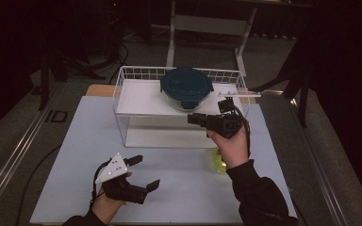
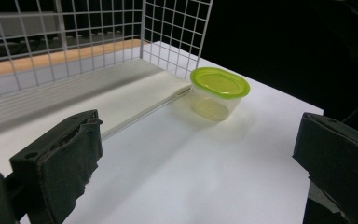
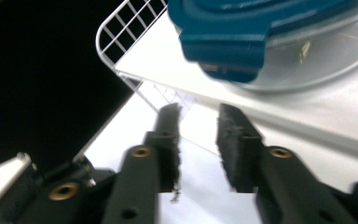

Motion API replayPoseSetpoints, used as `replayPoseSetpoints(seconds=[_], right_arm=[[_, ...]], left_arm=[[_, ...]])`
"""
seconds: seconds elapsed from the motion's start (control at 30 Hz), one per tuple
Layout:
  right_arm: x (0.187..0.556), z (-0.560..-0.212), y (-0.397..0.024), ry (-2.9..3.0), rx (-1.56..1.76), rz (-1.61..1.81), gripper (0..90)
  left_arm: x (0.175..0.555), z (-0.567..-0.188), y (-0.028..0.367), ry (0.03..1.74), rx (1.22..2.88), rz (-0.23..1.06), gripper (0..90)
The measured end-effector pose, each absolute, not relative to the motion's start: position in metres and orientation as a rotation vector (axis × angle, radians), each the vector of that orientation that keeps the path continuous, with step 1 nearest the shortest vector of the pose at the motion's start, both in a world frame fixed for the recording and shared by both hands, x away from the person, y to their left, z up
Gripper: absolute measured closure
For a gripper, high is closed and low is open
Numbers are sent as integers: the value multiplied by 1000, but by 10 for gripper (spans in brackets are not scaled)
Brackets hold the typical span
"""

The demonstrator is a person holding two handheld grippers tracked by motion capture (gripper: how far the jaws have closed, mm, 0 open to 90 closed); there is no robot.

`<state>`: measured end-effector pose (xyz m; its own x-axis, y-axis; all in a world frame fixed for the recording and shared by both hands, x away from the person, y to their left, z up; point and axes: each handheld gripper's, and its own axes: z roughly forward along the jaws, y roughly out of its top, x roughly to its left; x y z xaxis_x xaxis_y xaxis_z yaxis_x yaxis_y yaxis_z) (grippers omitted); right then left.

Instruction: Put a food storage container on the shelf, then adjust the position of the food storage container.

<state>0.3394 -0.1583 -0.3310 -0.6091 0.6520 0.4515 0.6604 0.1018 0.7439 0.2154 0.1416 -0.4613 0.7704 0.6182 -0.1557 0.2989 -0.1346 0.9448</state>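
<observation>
A round glass container with a dark teal clip lid (image 1: pixel 186 84) stands on the top shelf of a white wire rack (image 1: pixel 122 84). My right gripper (image 1: pixel 192 118) hovers just in front of it, level with the shelf's front edge. Its jaws are a narrow gap apart, with nothing between them. In the right gripper view the lid's clip (image 3: pixel 228 51) hangs just above that gripper (image 3: pixel 199 112). A small clear tub with a yellow-green lid (image 2: pixel 219 84) sits on the table by the rack's front right corner, partly behind the right hand (image 1: pixel 215 162). My left gripper (image 1: pixel 146 172) rests wide open at the front left, holding nothing.
The rack stands at the back of a white table mat (image 1: pixel 89 141), and its lower shelf (image 1: pixel 165 136) is bare. A wooden table edge (image 1: pixel 96 89) shows behind the mat. A white stand frame (image 1: pixel 207 23) rises on the dark floor beyond.
</observation>
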Motion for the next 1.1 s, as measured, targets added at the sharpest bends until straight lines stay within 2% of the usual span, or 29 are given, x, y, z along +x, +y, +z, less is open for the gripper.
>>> replayPoseSetpoints(seconds=[0.17, 0.23, 0.3, 0.37, 0.67, 0.9, 1.1], right_arm=[[319, -340, -171, -2374, -1322, -1634, 333], [310, -345, -178, -2378, -1321, -1662, 263], [301, -351, -188, -2391, -1260, -1711, 151], [293, -356, -197, -2395, -1278, -1764, 180], [269, -383, -237, -2461, -1221, -1867, 159], [261, -404, -263, -2522, -1266, -1780, 138], [261, -427, -287, -2463, -1389, -1744, 214]], left_arm=[[214, -464, 151, 714, 1722, 322, 8], [213, -466, 153, 720, 1718, 325, 8], [214, -469, 154, 717, 1710, 327, 8], [215, -470, 153, 717, 1715, 330, 8], [218, -479, 150, 713, 1725, 315, 8], [219, -480, 151, 704, 1720, 312, 8], [220, -481, 152, 699, 1712, 304, 8]])
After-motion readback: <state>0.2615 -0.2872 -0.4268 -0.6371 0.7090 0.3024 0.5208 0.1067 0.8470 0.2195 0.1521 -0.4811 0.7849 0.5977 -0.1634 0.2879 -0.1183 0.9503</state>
